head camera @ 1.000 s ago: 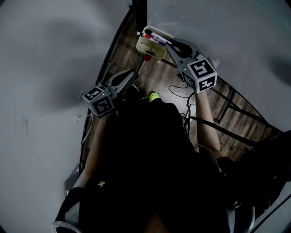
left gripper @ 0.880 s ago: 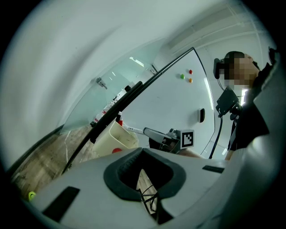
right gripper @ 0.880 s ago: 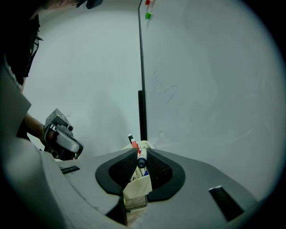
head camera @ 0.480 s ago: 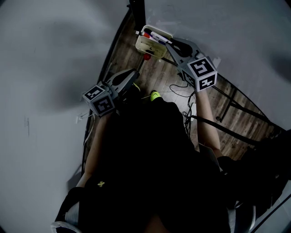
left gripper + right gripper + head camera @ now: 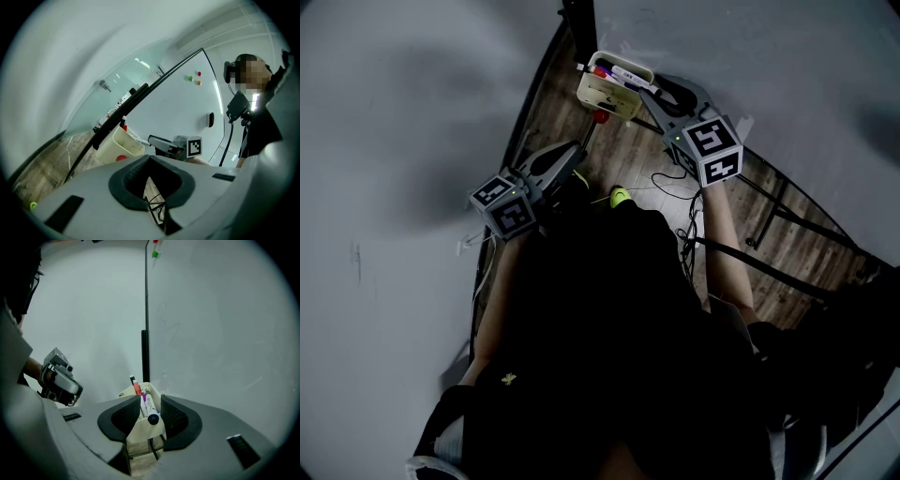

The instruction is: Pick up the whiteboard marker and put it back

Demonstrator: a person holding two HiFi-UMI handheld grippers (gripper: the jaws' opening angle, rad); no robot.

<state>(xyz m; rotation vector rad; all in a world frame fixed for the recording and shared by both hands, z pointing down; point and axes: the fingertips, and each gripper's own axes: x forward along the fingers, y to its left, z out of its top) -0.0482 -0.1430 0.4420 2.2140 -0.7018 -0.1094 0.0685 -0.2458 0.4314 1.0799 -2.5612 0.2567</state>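
Now the right gripper (image 5: 151, 398), jaws just opening, flanks the whiteboard marker (image 5: 150, 408) untouched in the holder (image 5: 144, 430); left gripper (image 5: 150, 158) closed, empty.

head view: overhead, steeply down | left gripper view: near, sidelong | right gripper view: close, head-on | shared: marker tray (image 5: 605, 94)

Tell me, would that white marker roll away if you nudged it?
Likely light and stiff: the marker is a slim plastic-looking tube. Being round, it would probably roll on a flat surface, though the cream holder it lies in should stop that.
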